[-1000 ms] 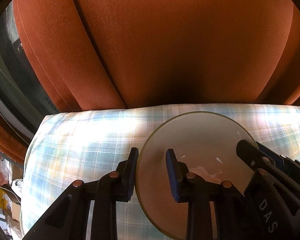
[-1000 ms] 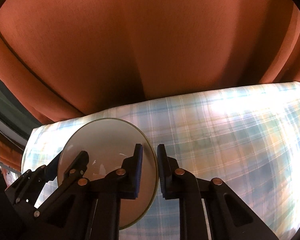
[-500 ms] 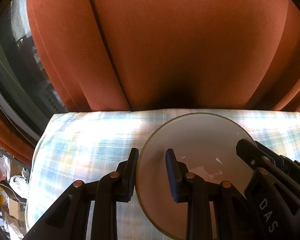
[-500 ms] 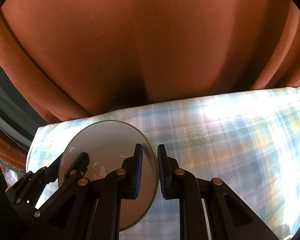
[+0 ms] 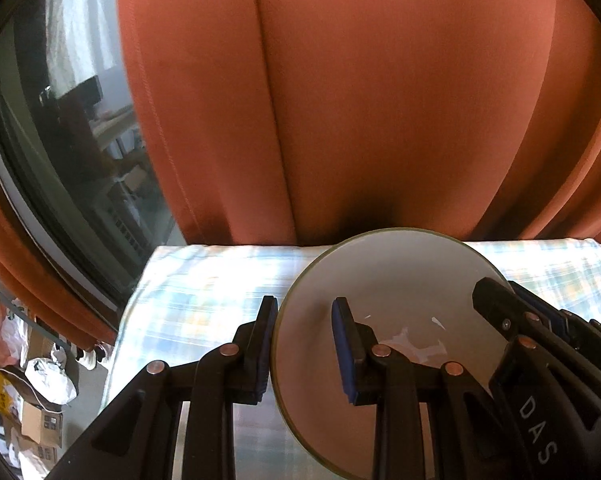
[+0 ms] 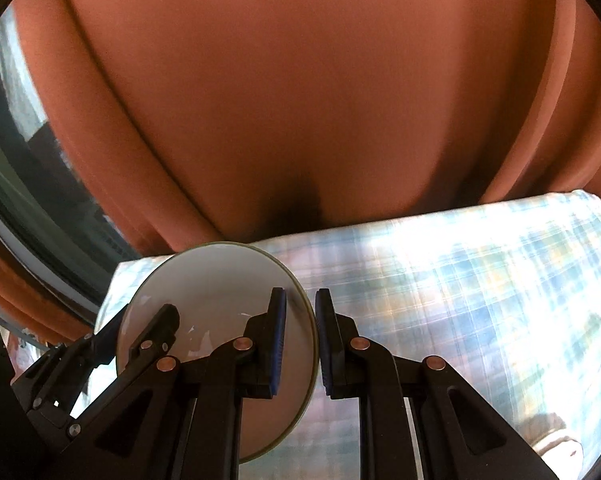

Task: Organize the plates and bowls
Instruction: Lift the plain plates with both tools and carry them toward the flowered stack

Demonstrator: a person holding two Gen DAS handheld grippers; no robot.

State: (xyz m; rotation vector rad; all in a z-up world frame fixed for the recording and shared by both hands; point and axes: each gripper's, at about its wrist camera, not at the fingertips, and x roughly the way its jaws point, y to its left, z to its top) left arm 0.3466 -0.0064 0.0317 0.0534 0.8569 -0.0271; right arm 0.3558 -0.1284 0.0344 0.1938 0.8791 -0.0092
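Observation:
A round pale plate [image 5: 388, 280] with a thin green rim is held up above the plaid-covered table [image 5: 196, 288]. My left gripper [image 5: 306, 344] is shut on the plate's left edge, one finger outside the rim and one on its face. My right gripper [image 6: 300, 344] is shut on the opposite edge of the same plate [image 6: 216, 284]. Each view shows the other gripper on the far side of the plate. The plate is tilted and its lower part is hidden behind the fingers.
Orange curtains [image 5: 380, 100] hang right behind the table's far edge. A dark window [image 5: 72, 140] shows at the left. Boxes and bags [image 5: 40, 384] lie on the floor at lower left. A light cloth-like thing [image 6: 556, 444] lies at the table's lower right.
Both grippers have risen with the plate held between them. The table has dropped lower in both views and more curtain and window show.

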